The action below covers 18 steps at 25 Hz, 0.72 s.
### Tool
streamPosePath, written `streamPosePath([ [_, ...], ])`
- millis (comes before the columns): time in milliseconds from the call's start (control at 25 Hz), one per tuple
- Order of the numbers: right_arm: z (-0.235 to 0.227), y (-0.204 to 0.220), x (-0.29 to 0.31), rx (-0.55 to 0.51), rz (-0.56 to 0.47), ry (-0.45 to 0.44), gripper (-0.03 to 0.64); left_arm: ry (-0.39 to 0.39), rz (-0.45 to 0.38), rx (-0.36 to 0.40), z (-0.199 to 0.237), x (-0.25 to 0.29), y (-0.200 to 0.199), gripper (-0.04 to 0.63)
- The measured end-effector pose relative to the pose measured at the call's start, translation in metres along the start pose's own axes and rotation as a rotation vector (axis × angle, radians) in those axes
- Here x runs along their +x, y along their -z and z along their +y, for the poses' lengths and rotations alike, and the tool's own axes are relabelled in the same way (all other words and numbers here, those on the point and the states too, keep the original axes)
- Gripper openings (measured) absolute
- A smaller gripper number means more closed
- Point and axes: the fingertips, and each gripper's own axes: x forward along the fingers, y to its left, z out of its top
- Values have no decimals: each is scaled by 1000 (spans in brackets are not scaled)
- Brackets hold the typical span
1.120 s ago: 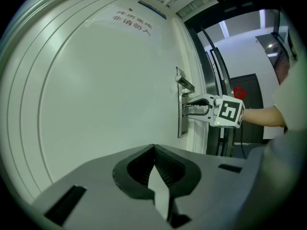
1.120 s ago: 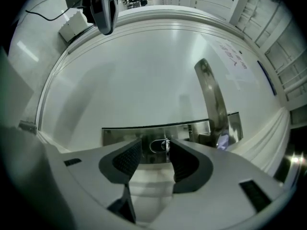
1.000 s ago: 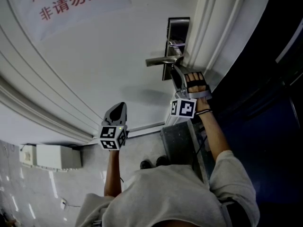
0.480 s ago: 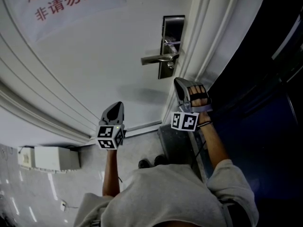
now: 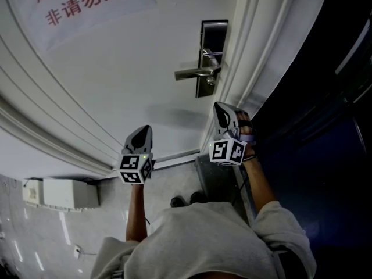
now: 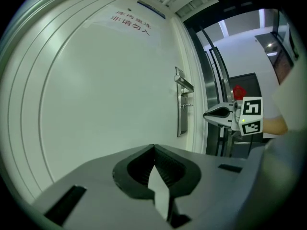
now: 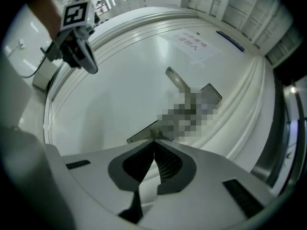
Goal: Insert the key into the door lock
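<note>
The lock plate (image 5: pixel 204 39) with its lever handle (image 5: pixel 195 72) sits at the white door's right edge. Small metal parts stick out of the plate above and just under the lever; I cannot tell which is the key. My right gripper (image 5: pixel 220 107) hangs below the plate, clear of it. Its jaws have just been closing and are shut with nothing between them (image 7: pixel 154 142). My left gripper (image 5: pixel 145 130) is lower left, pointing at the bare door panel, also shut and empty (image 6: pixel 153 146). The left gripper view shows the plate (image 6: pixel 181 121) and the right gripper (image 6: pixel 211 114).
A paper notice with red characters (image 5: pixel 87 4) is on the door's upper left. The door frame (image 5: pixel 261 45) and a dark opening (image 5: pixel 325 97) lie to the right. A white box (image 5: pixel 64 193) sits on the floor at lower left.
My right gripper has drawn back and down from the lock plate, rolled, and closed its jaws on nothing. The left gripper has stayed where it was.
</note>
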Motion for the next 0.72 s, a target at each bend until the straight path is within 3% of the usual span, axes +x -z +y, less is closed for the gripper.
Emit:
streamPosePath([
  [440, 13, 10, -7, 729, -32, -149, 23, -28, -2, 6, 6, -5, -2, 17],
  [600, 20, 24, -15, 873, -42, -138, 23, -37, -2, 5, 8, -6, -3, 17],
  [720, 26, 29, -18, 884, -35, -133, 23, -42, -1, 2, 10, -7, -1, 17],
])
